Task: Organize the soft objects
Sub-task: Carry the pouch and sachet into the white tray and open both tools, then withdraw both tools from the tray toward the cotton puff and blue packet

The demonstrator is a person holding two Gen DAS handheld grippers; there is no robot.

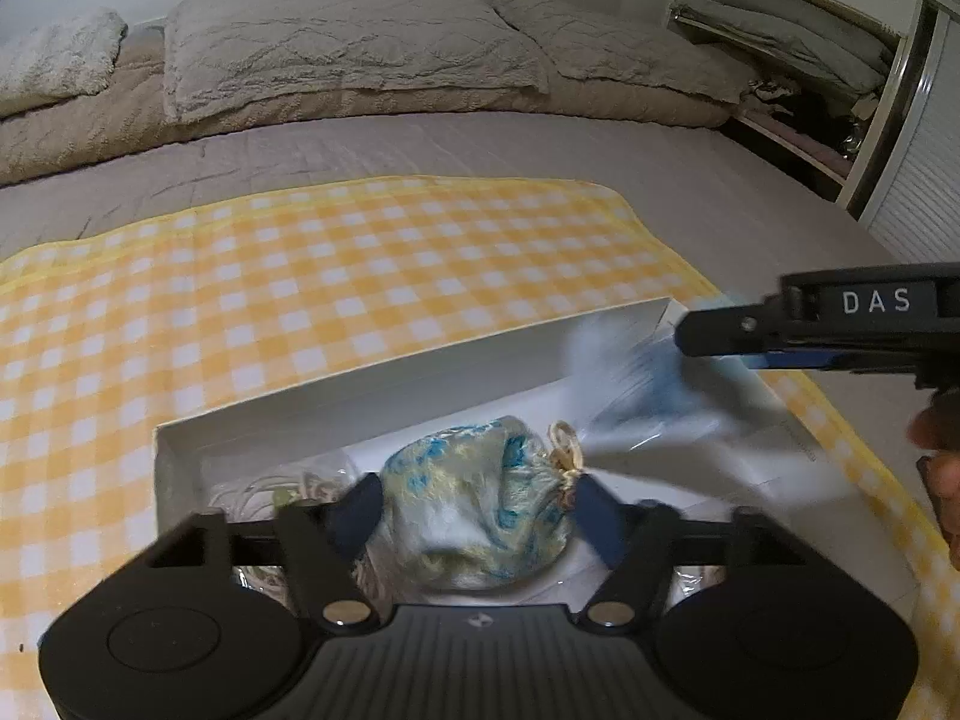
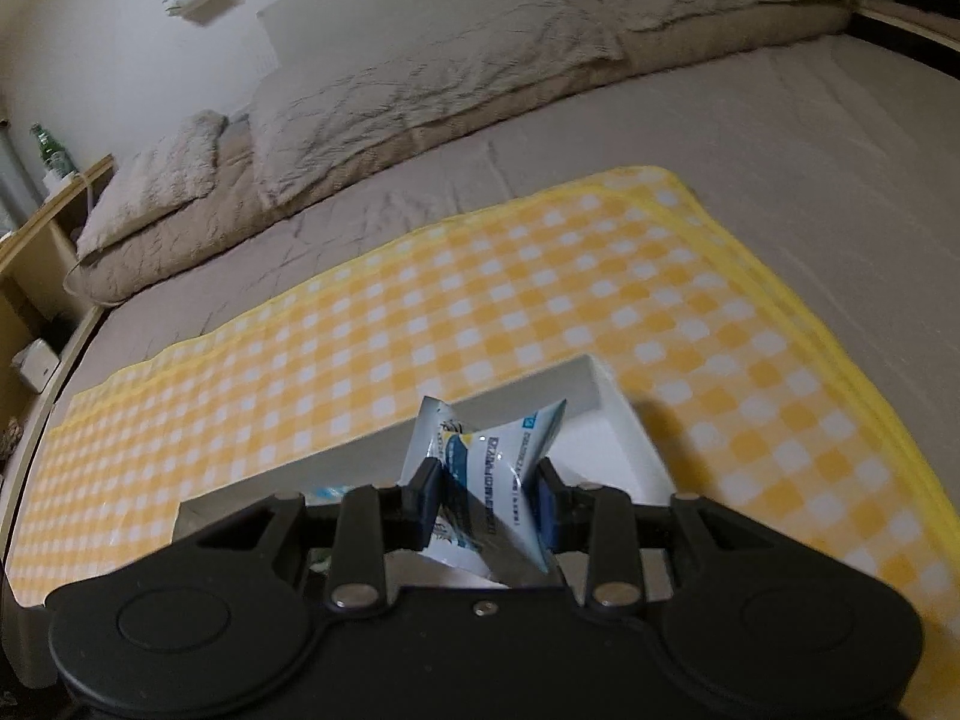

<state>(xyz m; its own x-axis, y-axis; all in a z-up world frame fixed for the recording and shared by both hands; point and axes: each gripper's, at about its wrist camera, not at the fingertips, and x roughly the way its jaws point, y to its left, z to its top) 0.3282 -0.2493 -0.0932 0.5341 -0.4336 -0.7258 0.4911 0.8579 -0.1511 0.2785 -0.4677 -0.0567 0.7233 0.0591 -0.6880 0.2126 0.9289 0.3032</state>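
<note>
Two hand-held grippers over a white box (image 1: 420,372) on a yellow checked cloth (image 1: 300,276) spread on a bed.

The left gripper (image 1: 480,510) stands apart around a blue-and-cream drawstring pouch (image 1: 480,498) resting in the box; its pads seem not to press it. The right gripper (image 2: 487,498) is clamped on a crumpled blue-and-white sachet (image 2: 486,462) above the box's right, far end, though the grip looks loose. Pillows (image 1: 336,48) lie far off.

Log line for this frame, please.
left tongs: open around floral pouch | right tongs: hold blue-white packet | both over white box | checkered cloth
</note>
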